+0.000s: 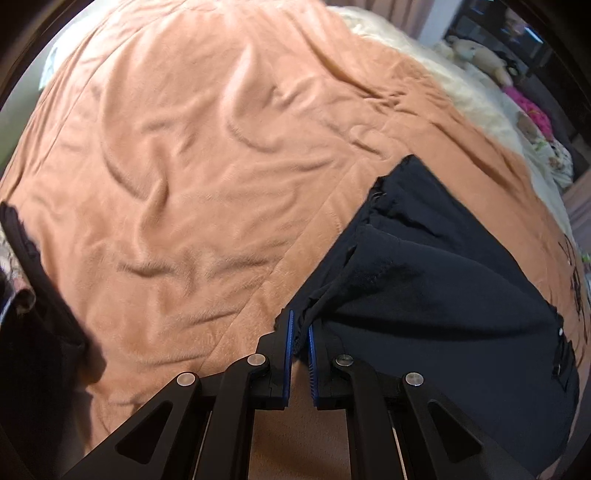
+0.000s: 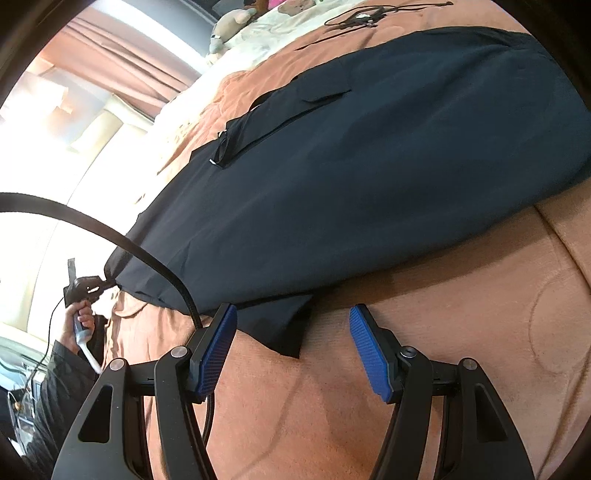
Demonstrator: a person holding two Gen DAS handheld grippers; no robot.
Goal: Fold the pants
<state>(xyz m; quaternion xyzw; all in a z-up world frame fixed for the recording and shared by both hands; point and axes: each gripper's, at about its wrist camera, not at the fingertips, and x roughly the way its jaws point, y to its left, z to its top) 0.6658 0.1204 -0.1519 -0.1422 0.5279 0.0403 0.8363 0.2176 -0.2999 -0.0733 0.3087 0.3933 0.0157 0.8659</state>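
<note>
Dark navy pants (image 2: 351, 166) lie spread on an orange-brown blanket (image 2: 424, 332) on a bed. In the left wrist view my left gripper (image 1: 300, 325) is shut on a bunched edge of the pants (image 1: 424, 288), lifting it slightly off the blanket (image 1: 184, 184). It also shows far off in the right wrist view (image 2: 99, 284), pinching the pants' corner. My right gripper (image 2: 291, 317) is open and empty, its blue pads either side of a small flap of the pants at their near edge.
A cream bedcover (image 1: 424, 62) with stuffed toys (image 1: 480, 55) lies beyond the blanket. A black cable (image 2: 110, 232) arcs across the right wrist view. Thin black cords (image 2: 354, 18) lie on the blanket past the pants. Curtains (image 2: 110, 55) and a bright window are at left.
</note>
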